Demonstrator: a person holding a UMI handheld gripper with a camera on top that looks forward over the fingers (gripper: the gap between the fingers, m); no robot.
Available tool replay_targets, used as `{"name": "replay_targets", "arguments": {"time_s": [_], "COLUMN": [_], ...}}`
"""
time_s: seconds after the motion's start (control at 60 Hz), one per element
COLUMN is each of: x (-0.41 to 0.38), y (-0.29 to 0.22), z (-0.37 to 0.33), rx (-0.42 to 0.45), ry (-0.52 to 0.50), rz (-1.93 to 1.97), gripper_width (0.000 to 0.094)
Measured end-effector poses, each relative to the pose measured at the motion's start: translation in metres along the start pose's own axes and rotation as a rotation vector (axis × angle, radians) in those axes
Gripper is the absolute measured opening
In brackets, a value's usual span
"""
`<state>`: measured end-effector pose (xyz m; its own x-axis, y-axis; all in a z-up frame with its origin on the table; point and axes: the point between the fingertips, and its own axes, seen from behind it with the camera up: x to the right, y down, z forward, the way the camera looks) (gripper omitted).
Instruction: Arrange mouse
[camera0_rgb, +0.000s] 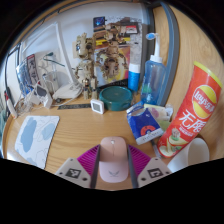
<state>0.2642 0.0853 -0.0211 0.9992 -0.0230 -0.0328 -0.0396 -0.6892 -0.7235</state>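
Observation:
A pale pink computer mouse (113, 158) sits between my gripper's (112, 166) two fingers, its nose pointing away from me over the wooden desk (85, 125). The magenta pads (87, 160) press against both of its sides. A light blue and white mouse pad (37, 137) lies on the desk to the left, beyond the fingers.
Ahead on the desk stand a dark green round tin (115, 96), a small white clock (97, 105), a blue spray bottle (154, 76), a red crisp bag (194, 112), a blue snack packet (144, 123) and a white bowl (197, 152). Cluttered shelves (95, 55) stand at the back.

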Motion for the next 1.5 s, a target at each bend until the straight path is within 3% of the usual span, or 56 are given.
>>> {"name": "replay_targets", "arguments": {"time_s": [0.017, 0.117, 0.267, 0.45, 0.583, 0.783, 0.917, 1.05, 1.3, 1.417, 1.5], "x": [0.001, 0.002, 0.002, 0.0, -0.026, -0.117, -0.187, -0.246, -0.298, -0.305, -0.305], "y": [0.0, 0.002, 0.004, 0.003, -0.066, -0.196, -0.233, -0.199, -0.055, -0.01, -0.01], "z": [0.0, -0.001, -0.001, -0.005, -0.049, -0.126, -0.136, -0.095, -0.001, 0.016, 0.015], "rx": [0.0, -0.01, -0.045, -0.11, 0.002, 0.235, 0.292, 0.203, -0.088, -0.16, -0.139], "ry": [0.007, 0.015, 0.042, 0.093, 0.157, 0.143, 0.098, 0.052, 0.025, 0.027, 0.037], "rz": [0.002, 0.005, 0.025, 0.04, 0.068, 0.068, 0.045, 0.025, -0.003, -0.034, -0.043], "gripper_width": [0.0459, 0.041, 0.0262, 0.0256, 0.0256, 0.0256, 0.0256, 0.0254, 0.0255, 0.0269, 0.0298]}}
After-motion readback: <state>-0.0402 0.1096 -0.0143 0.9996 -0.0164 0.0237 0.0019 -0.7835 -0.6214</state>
